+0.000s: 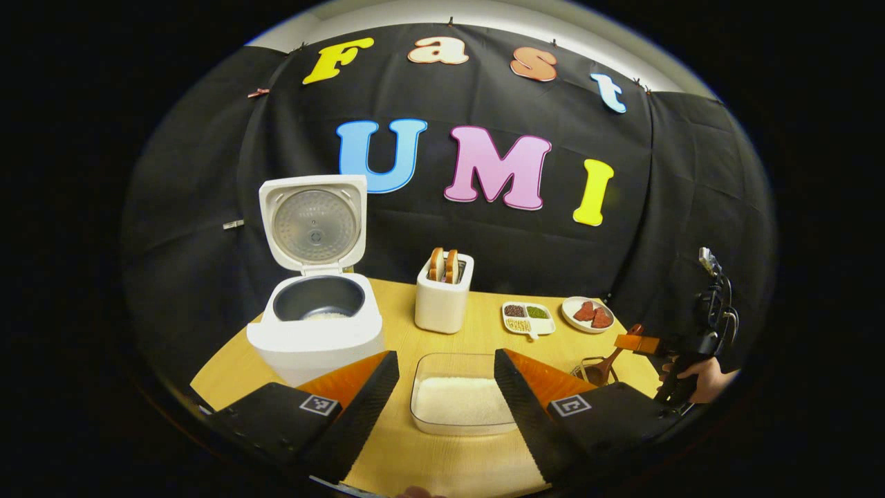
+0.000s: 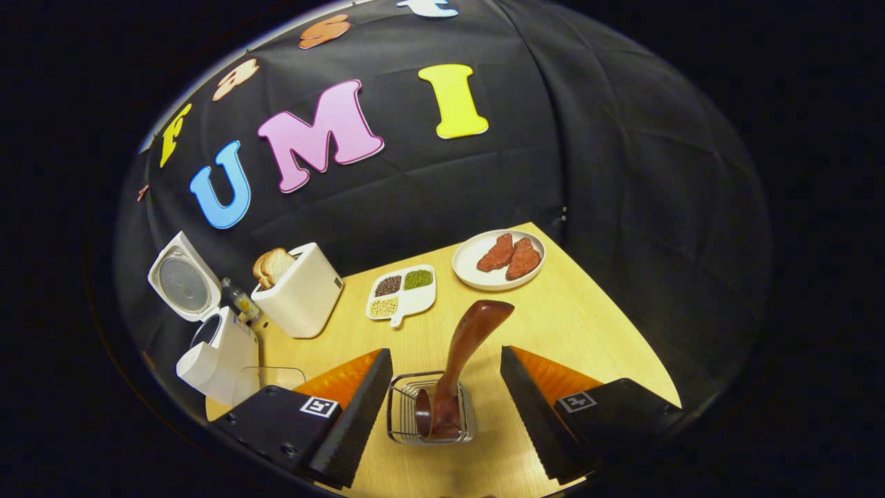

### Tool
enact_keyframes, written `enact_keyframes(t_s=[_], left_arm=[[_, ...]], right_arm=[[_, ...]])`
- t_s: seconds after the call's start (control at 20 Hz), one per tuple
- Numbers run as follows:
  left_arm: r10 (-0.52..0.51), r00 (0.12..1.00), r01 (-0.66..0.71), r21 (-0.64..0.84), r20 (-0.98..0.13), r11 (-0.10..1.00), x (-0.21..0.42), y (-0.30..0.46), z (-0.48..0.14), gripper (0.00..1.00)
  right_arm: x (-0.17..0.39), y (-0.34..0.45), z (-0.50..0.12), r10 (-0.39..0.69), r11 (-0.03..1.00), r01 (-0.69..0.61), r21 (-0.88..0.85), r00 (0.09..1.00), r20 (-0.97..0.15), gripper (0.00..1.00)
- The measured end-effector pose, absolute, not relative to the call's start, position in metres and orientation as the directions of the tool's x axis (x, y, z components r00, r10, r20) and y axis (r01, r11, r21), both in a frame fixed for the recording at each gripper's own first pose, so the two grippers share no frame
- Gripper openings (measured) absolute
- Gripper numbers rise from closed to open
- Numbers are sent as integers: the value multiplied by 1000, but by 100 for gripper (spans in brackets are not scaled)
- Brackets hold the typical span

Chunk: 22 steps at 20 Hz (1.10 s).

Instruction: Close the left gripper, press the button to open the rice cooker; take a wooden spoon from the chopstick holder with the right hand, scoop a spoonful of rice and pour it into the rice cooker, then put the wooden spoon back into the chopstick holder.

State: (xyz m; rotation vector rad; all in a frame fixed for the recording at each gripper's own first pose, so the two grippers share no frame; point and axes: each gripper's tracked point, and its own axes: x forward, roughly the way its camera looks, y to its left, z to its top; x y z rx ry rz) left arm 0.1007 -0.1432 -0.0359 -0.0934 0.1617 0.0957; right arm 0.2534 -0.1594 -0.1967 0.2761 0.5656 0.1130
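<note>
The spoon [image 2: 460, 366] stands in the wire holder [image 2: 430, 408] on the table [image 2: 588, 332], between the spread fingers of the right gripper [image 2: 442, 408] and touching neither, while the left gripper [image 1: 446, 408], also spread, hangs over the rice tub [image 1: 460, 401] beside the open cooker [image 1: 314, 304].

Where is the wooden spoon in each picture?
Left gripper view: the wooden spoon is low on the right, in the wire chopstick holder, beside the far gripper.
Right gripper view: the spoon stands at bottom centre in the holder, between this gripper's open fingers.
Shared landmark: the white toaster with bread slices.
</note>
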Motion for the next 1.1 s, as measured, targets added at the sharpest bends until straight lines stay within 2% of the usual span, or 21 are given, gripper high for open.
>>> enact_keyframes(t_s=[0.3, 0.35, 0.4, 0.5, 0.55, 0.7, 0.95, 1.1], left_arm=[[134, 961, -171, -142, -240, 975, 85, -148, -65, 96], [142, 960, -182, -152, -242, 971, 83, -147, -67, 96], [148, 958, -191, -162, -244, 968, 82, -146, -68, 96], [165, 952, -214, -174, -257, 961, 80, -140, -73, 96], [168, 951, -218, -180, -259, 959, 79, -139, -75, 96], [167, 951, -220, -189, -262, 957, 70, -137, -79, 96], [149, 950, -208, -200, -275, 957, 62, -128, -88, 96], [146, 956, -199, -195, -256, 960, 57, -113, -80, 96]], right_arm=[[281, -149, -228, 237, 938, -46, 343, 809, -539, 98], [285, -145, -230, 244, 937, -55, 345, 808, -536, 89], [288, -141, -234, 254, 936, -65, 346, 805, -536, 95], [291, -134, -241, 263, 937, -76, 340, 796, -546, 86], [292, -134, -243, 254, 942, -72, 329, 794, -552, 75], [299, -137, -242, 210, 954, -49, 295, 812, -545, 27], [290, -130, -234, 202, 961, -54, 271, 809, -553, 18], [288, -129, -210, 177, 968, -57, 244, 844, -506, 16]])
